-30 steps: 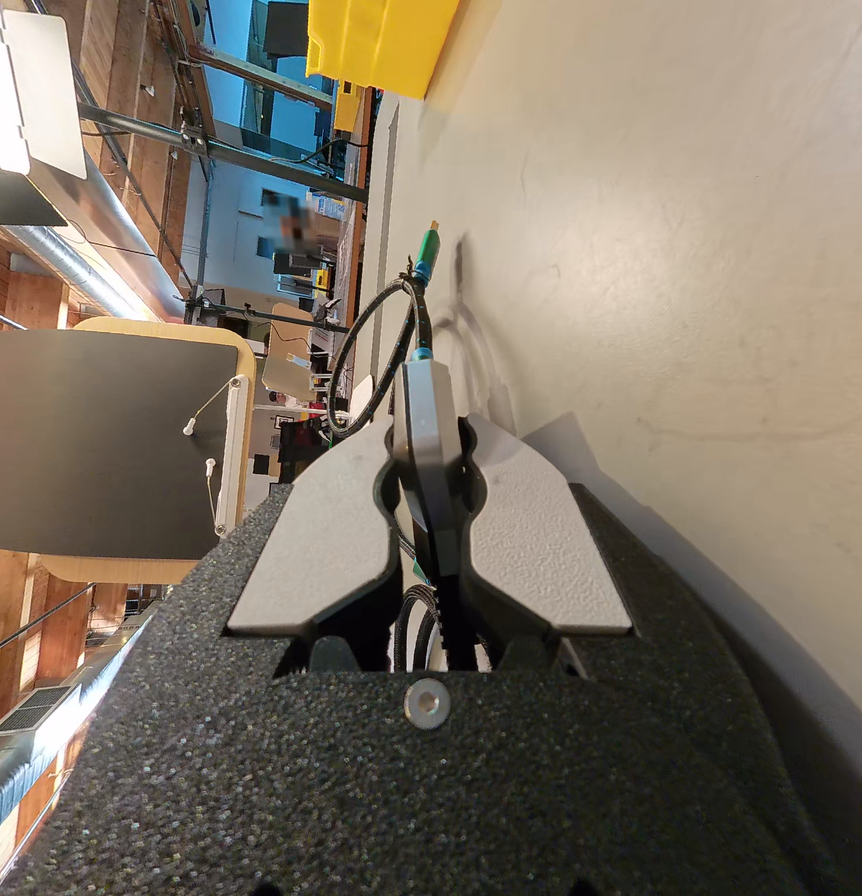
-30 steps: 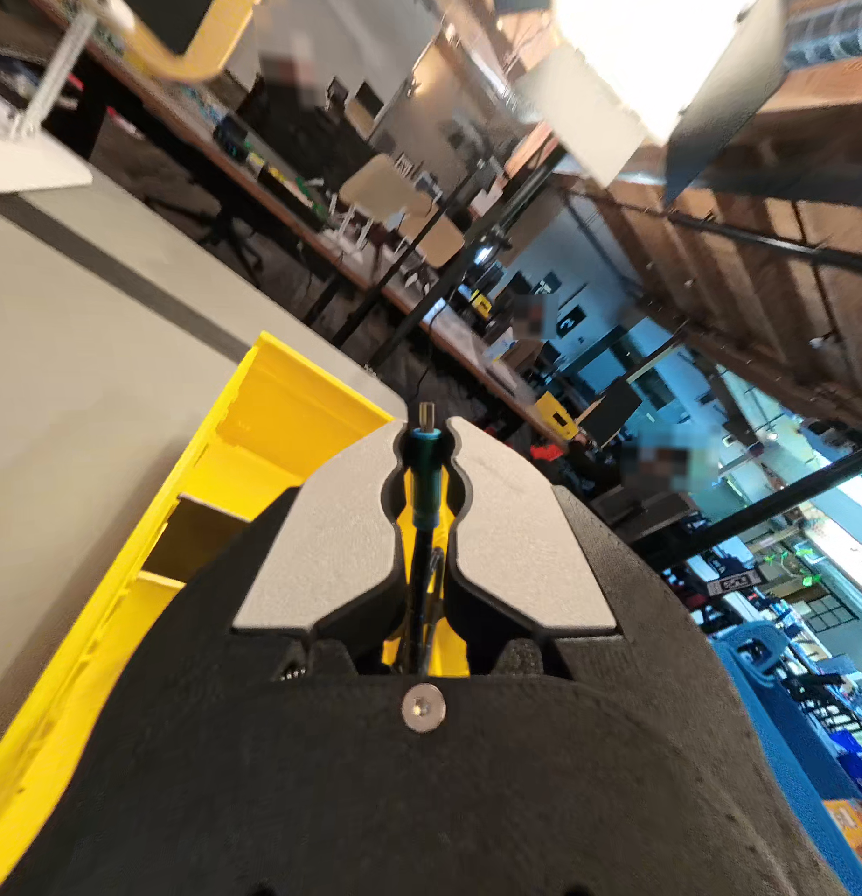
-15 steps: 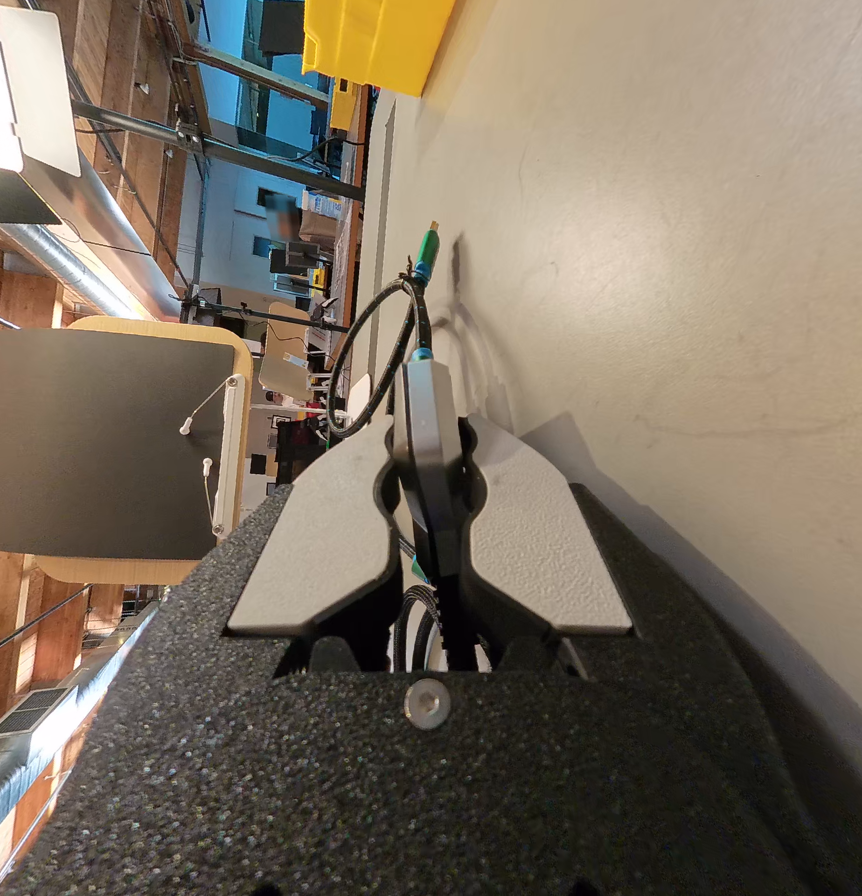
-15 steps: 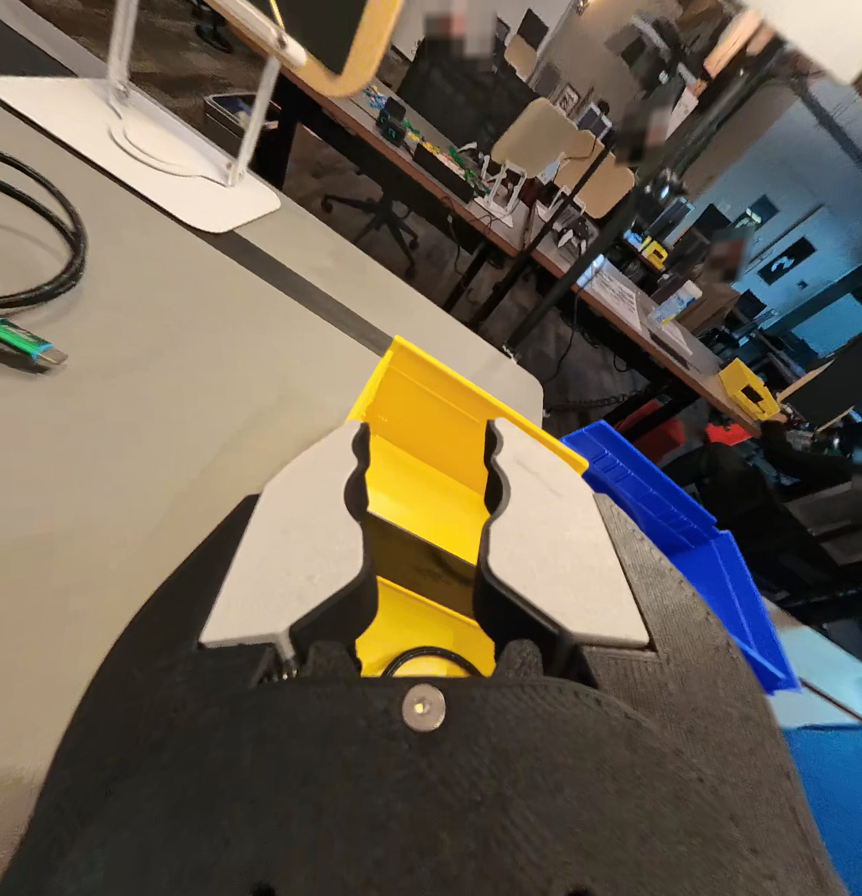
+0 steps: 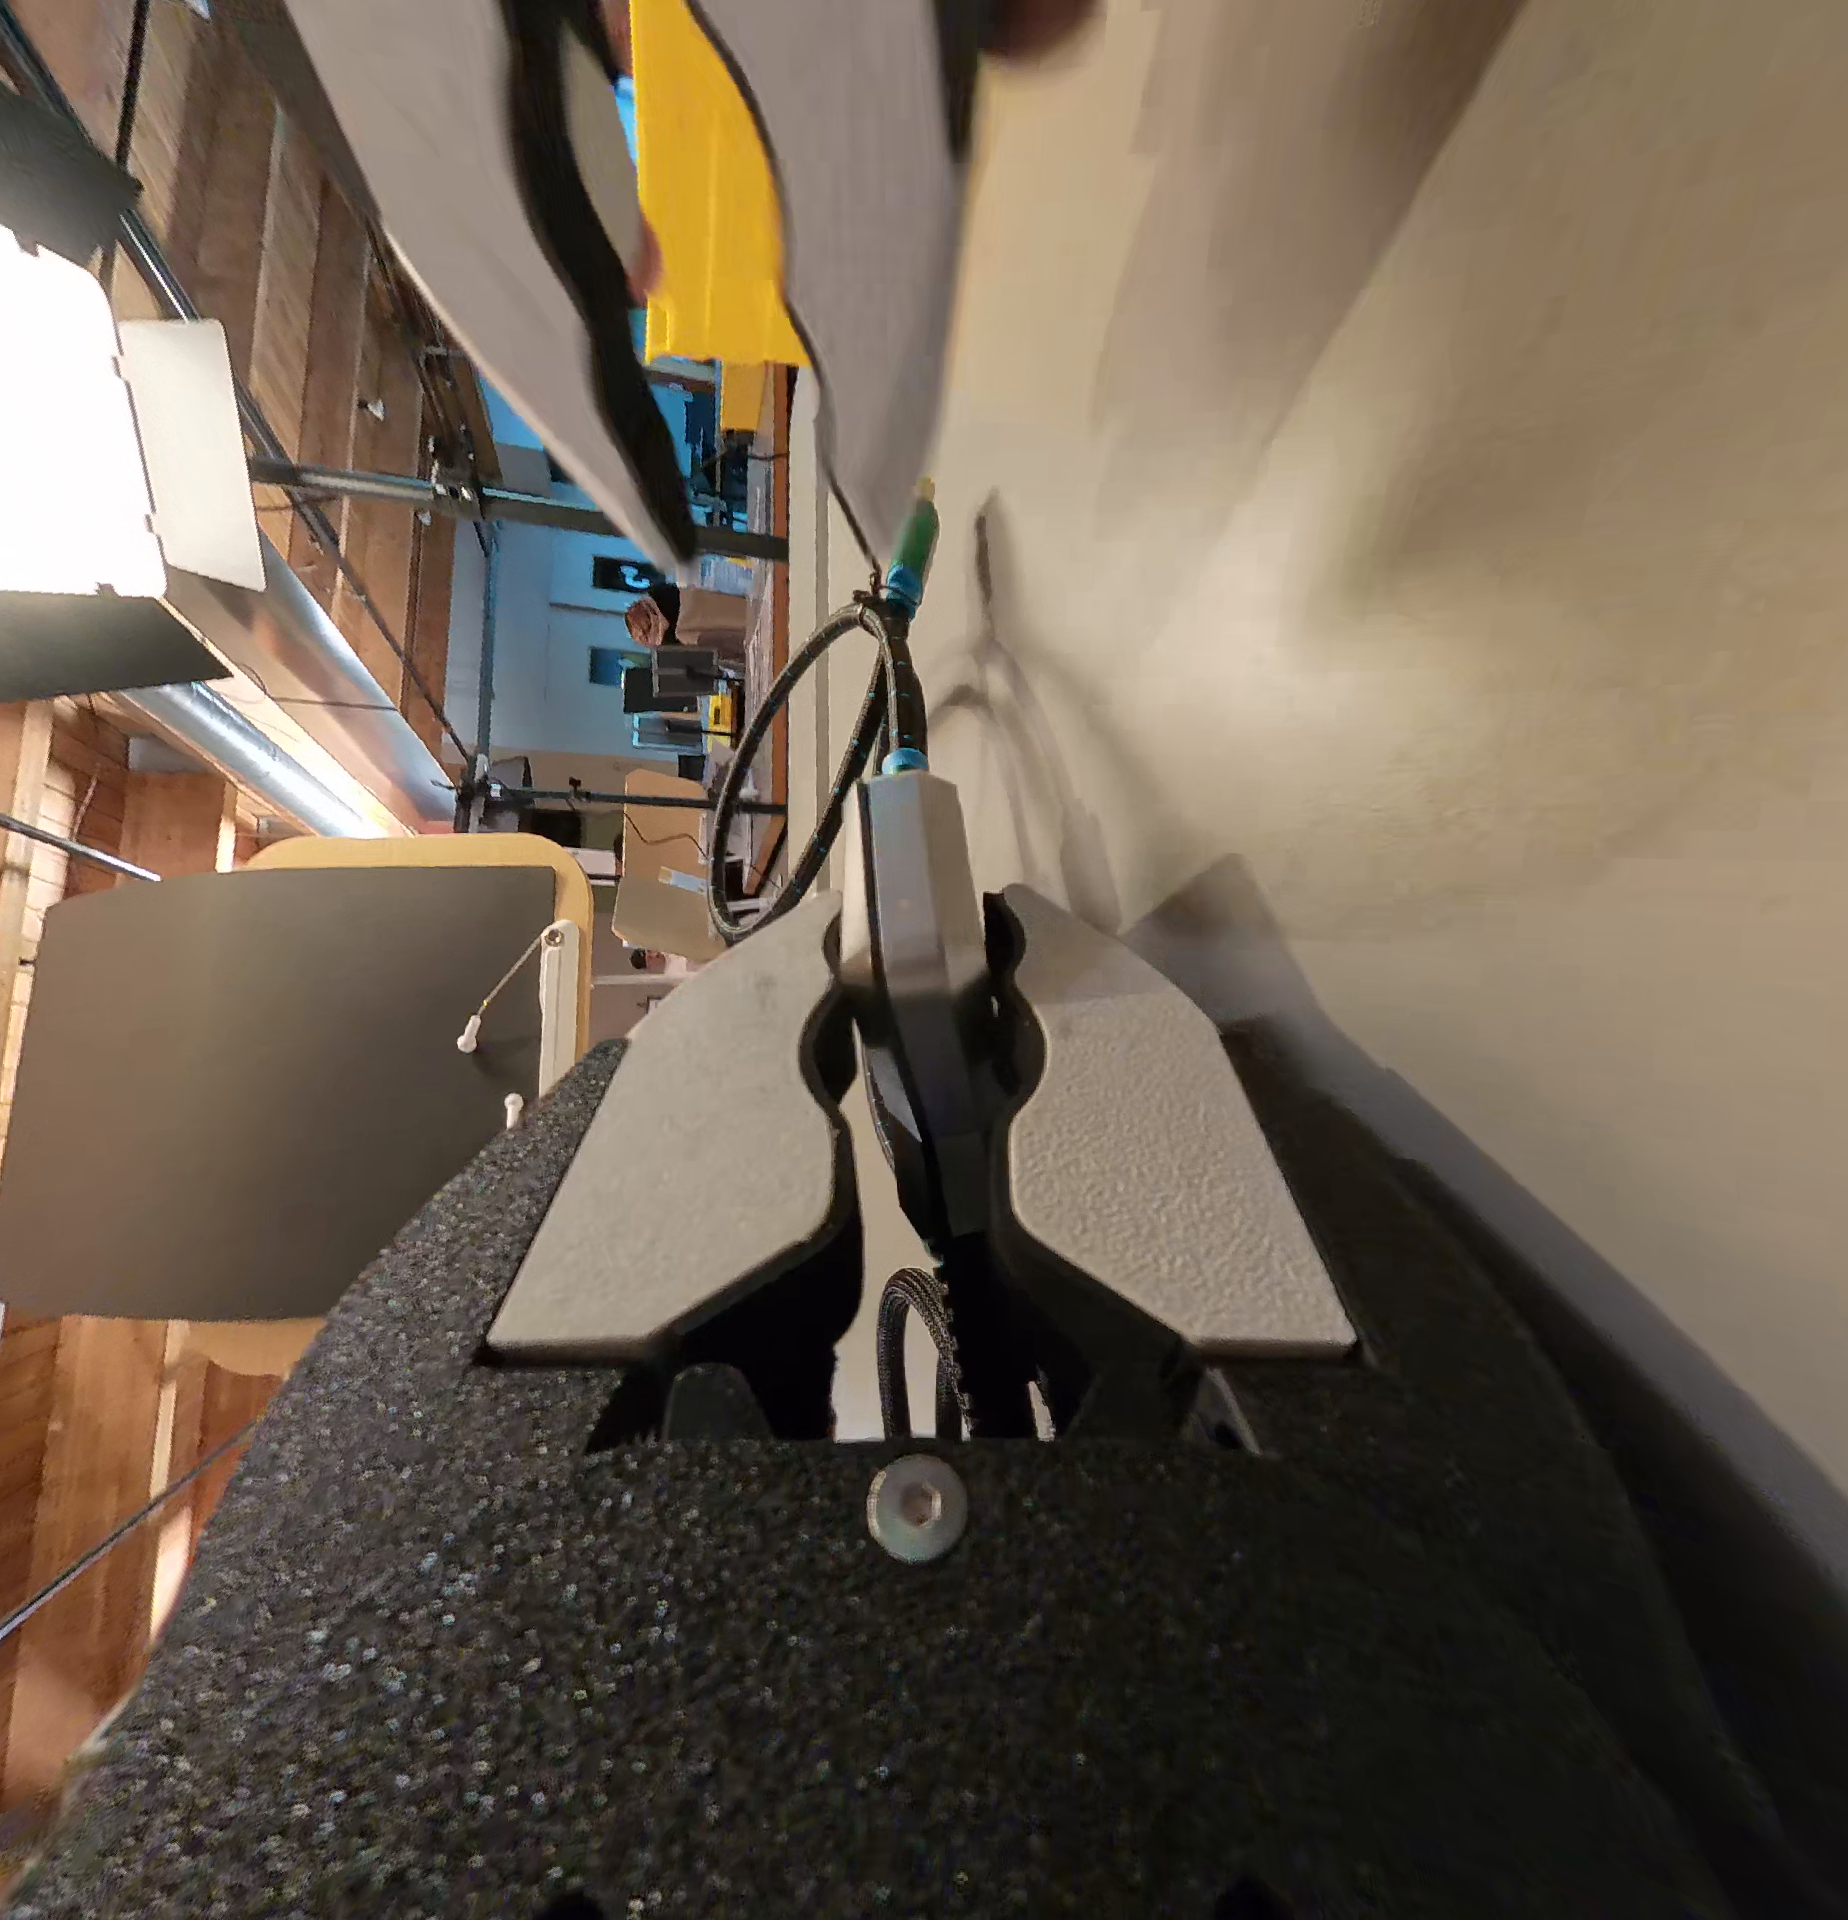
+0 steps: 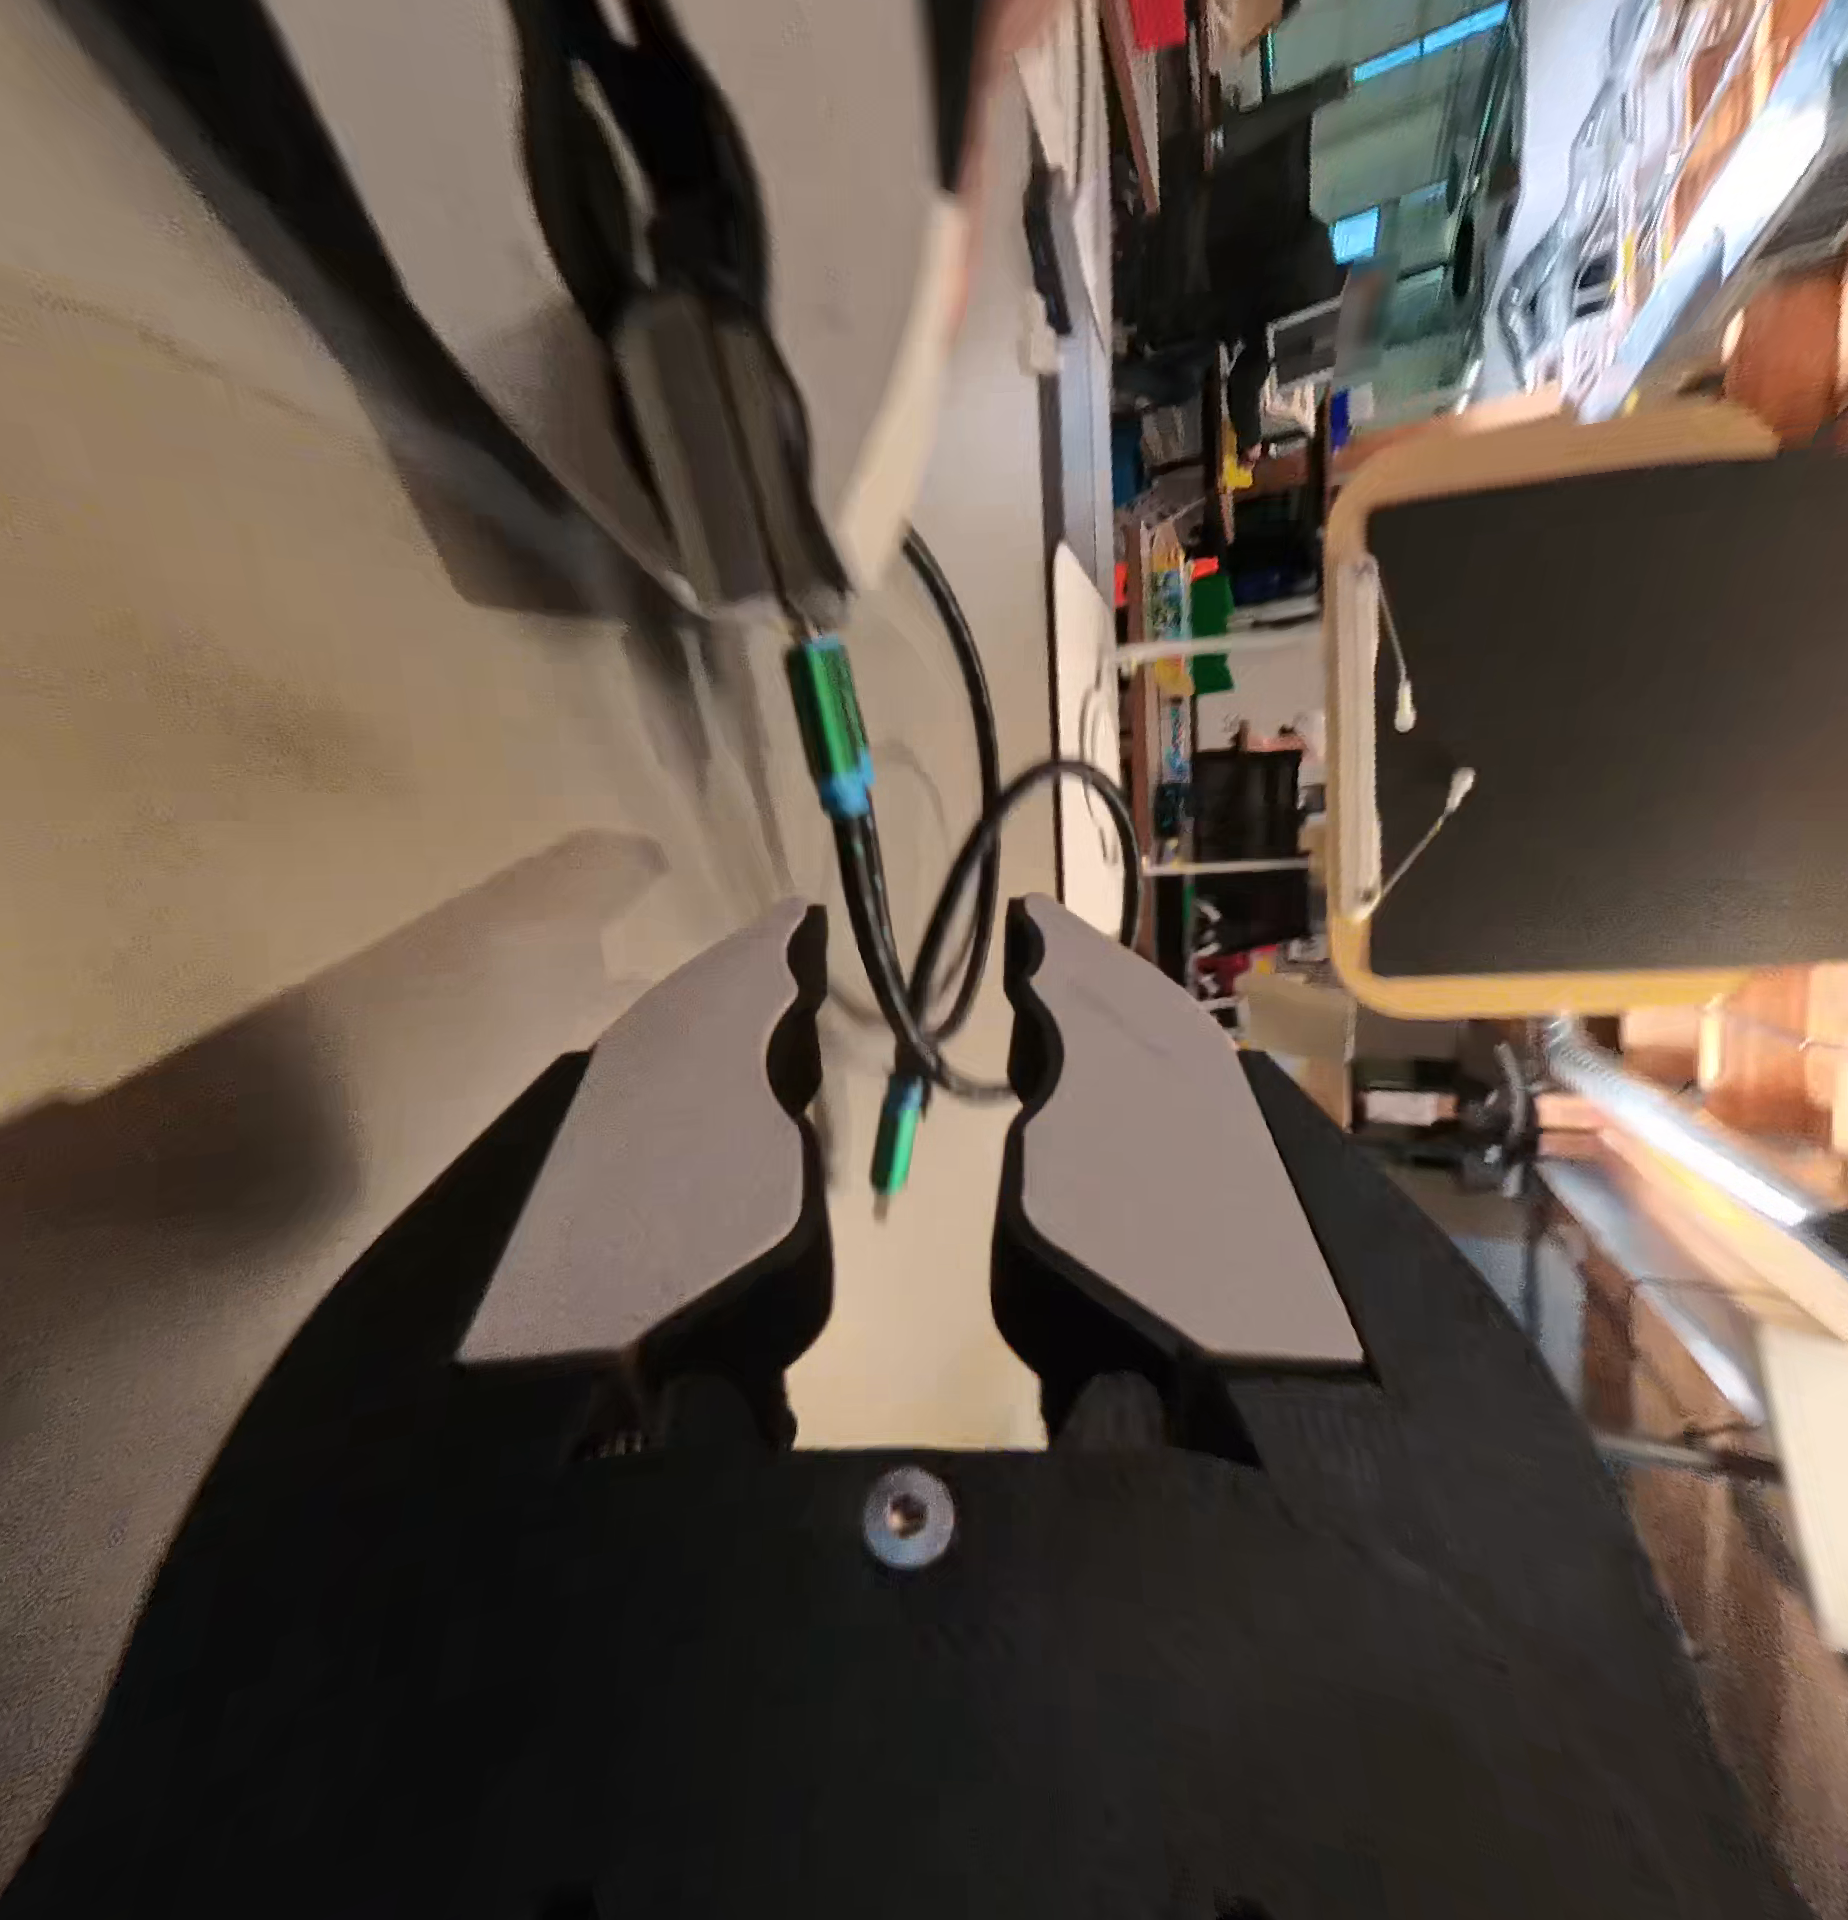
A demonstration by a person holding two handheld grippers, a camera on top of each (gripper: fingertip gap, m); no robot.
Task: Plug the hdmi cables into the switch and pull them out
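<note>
My left gripper (image 5: 915,935) is shut on the flat grey HDMI switch (image 5: 904,873), held on edge just above the beige table (image 5: 1471,727). A black braided cable (image 5: 774,727) is plugged into the switch's far end and loops round to a free green plug (image 5: 915,535). My right gripper (image 6: 912,920) is open and empty, and it also shows blurred at the top of the left wrist view (image 5: 774,499). In the right wrist view the free green plug (image 6: 894,1143) lies between its fingers. The other green plug (image 6: 832,717) sits in the switch (image 6: 681,447).
A yellow bin (image 5: 707,208) stands at the far end of the table. A black board in a pale wooden frame (image 6: 1626,727) stands on a white base (image 6: 1086,727) at the table's edge, and also shows in the left wrist view (image 5: 276,1091). Workshop benches lie beyond. About 6 centimeters separates my left fingertips from my right.
My right gripper let go of a green plug over the yellow bin, opened, then swung over to the cable at the switch. My left gripper kept its hold on the switch.
</note>
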